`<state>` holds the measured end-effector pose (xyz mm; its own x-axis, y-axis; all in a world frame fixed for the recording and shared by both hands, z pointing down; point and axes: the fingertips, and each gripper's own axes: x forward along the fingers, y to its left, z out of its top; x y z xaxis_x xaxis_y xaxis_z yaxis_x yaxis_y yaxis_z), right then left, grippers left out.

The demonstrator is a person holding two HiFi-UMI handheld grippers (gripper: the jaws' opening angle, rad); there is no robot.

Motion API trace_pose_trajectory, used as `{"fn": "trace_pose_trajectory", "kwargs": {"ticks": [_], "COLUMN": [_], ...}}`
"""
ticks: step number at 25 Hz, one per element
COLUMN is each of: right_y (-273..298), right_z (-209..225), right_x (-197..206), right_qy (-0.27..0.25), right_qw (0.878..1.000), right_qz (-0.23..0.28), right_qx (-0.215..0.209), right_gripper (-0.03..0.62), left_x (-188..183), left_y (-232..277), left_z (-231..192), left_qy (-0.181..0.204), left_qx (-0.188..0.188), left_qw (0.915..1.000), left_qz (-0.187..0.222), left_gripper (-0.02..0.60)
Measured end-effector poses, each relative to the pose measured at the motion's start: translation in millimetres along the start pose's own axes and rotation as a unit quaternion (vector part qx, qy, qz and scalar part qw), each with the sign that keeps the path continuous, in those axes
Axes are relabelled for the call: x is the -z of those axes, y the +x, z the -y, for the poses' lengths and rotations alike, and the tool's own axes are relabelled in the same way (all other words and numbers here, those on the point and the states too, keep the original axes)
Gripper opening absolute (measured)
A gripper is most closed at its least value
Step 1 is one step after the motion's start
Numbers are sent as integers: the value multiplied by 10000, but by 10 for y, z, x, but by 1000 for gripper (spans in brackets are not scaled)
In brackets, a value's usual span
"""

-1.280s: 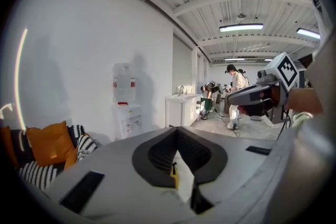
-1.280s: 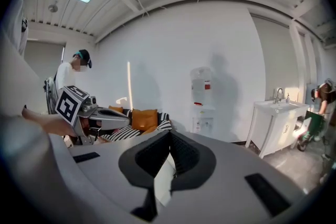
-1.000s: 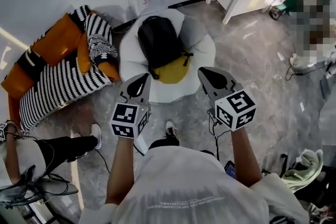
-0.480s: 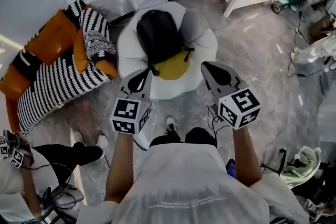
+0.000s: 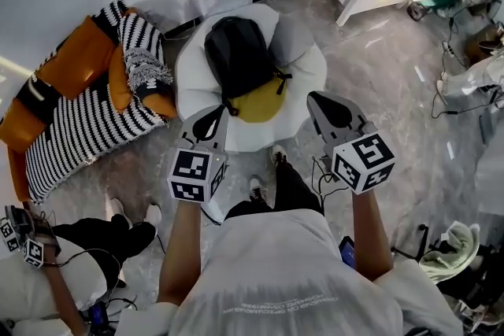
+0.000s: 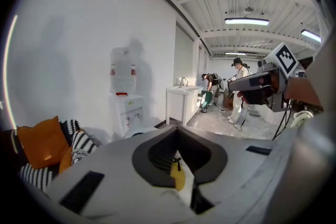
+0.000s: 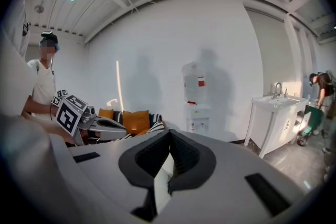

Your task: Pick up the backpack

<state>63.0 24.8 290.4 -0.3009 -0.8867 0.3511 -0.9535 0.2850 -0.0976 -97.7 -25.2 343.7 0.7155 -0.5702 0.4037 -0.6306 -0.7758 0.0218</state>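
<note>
Black with a yellow lower pocket, the backpack (image 5: 239,57) lies on a white beanbag seat (image 5: 309,71), ahead of both grippers and apart from them. The left gripper (image 5: 209,120) and the right gripper (image 5: 324,105) each have their jaws clenched together on nothing.

If they arrive closed, they would probably only push the bag into the soft seat, so the jaws need to part first. A pinch on loose fabric rather than on a strap could slip.

No top handle shows, and the thin straps at the bag's sides are hard to tell apart. The left gripper view shows only a sliver of yellow past its jaws.
</note>
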Motion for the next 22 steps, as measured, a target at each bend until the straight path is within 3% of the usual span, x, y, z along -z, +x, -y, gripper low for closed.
{"fn": "trace_pose_trajectory", "kwargs": {"ticks": [22], "right_y": [353], "right_z": [470], "right_x": [81], "right_qy": [-108], "right_qw": [9998], "right_qz": [-154], "right_qx": [-23], "right_gripper": [1], "left_x": [-68], "left_y": [494], "left_z": [-223], "left_qy": [-90], "left_qx": [-263], "left_qw": [9996], "left_qz": [3], "left_gripper": [15]}}
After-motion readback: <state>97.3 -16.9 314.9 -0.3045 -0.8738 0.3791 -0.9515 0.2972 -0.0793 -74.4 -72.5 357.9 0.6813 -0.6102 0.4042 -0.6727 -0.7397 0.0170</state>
